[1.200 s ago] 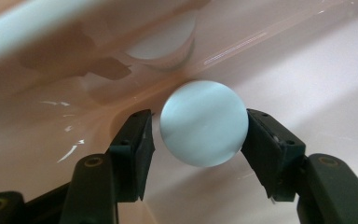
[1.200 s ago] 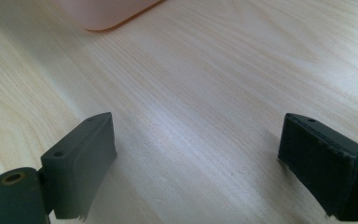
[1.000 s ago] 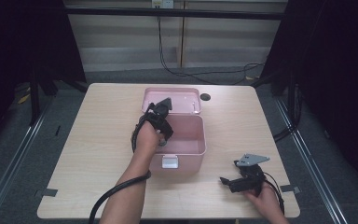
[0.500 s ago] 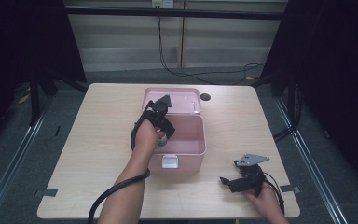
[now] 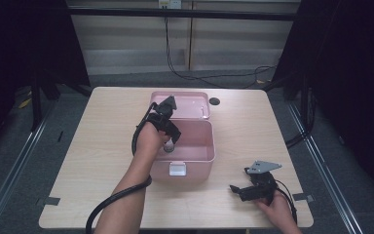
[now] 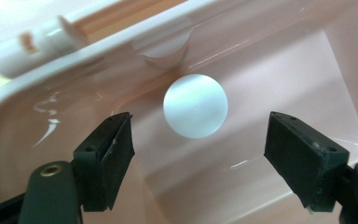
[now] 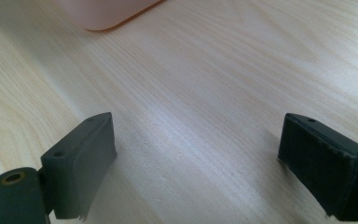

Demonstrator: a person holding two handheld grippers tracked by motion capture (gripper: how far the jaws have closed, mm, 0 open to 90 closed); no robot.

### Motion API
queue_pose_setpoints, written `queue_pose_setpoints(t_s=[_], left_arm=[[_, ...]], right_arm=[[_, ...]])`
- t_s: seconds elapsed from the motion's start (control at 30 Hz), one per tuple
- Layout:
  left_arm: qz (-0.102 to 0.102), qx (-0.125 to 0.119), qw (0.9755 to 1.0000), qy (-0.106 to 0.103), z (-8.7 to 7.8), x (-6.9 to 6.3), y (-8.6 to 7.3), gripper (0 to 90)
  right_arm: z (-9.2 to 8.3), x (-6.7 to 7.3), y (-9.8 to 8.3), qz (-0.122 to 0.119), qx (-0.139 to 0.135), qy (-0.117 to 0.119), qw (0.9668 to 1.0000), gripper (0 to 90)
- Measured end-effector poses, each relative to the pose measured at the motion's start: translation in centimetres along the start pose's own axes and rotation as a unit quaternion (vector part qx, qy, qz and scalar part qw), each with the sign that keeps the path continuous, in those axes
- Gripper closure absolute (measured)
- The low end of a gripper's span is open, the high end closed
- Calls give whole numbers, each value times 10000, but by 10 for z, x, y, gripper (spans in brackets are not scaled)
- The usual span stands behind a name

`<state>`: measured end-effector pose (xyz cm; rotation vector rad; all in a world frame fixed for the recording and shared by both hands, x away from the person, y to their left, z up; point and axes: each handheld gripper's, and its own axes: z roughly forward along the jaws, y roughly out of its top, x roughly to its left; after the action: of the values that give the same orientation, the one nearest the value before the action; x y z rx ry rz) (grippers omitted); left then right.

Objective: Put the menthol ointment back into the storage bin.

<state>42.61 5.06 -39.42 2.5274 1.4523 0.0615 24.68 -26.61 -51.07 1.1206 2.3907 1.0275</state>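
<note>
Since the earlier frames the left gripper (image 5: 168,129) has dropped a little lower over the near-left corner of the pink box (image 5: 202,158), while the right gripper (image 5: 253,189) has stayed where it was on the table (image 5: 102,126). In the high view the pink box sits open in the middle of the light wooden table, its lid (image 5: 190,105) laid back on the far side and a white latch (image 5: 177,169) on its near wall; the person's left hand (image 5: 148,141) holds the left gripper tilted down into the box, with a small pale ball (image 5: 169,147) just under it against the near-left inside wall, and the cable (image 5: 109,202) loops down along the forearm. The right hand (image 5: 275,212) rests near the table's near-right corner, well apart from the box, its gripper lying low and pointing left. In the left gripper view the two black jaws are spread wide and touch nothing; the white ball (image 6: 195,106) lies between and beyond them on the glossy pink floor of the box, close under the rim (image 6: 121,42). In the right gripper view the jaws are likewise spread wide over bare wood grain (image 7: 205,93), nothing between them, and a rounded corner of the pink box (image 7: 105,11) shows at the top edge
</note>
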Motion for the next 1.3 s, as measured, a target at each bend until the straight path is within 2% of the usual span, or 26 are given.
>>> queue_pose_setpoints(t_s=[0.07, 0.13, 0.17, 0.37, 0.67, 0.83, 0.9, 1.3], left_arm=[[-4, -23, 10000, -28, -3, 0, -1, 234], [94, -34, 9999, -49, -6, 0, -1, 234], [37, -43, 10000, -68, -7, -1, -1, 234], [224, 4, 9996, -190, -18, -3, -3, 235], [345, -61, 9990, -276, -34, -2, -10, 235], [477, -70, 9984, -286, -43, -2, -14, 237], [484, -102, 9981, -363, -47, -2, -15, 238], [588, -292, 9970, -405, -70, 5, -24, 239]], right_arm=[[0, 0, 0, -3, 0, 0, 10000, 102], [0, 0, 0, 3, 1, 2, 10000, 102], [0, 0, 0, 0, 1, -1, 10000, 102], [0, 0, 0, 1, 0, 1, 10000, 102], [0, 0, 0, -4, -2, -1, 10000, 102], [0, 0, 0, 0, 1, 1, 10000, 102], [0, 0, 0, 0, 4, -5, 10000, 102], [0, 0, 0, 0, 1, 1, 10000, 102]])
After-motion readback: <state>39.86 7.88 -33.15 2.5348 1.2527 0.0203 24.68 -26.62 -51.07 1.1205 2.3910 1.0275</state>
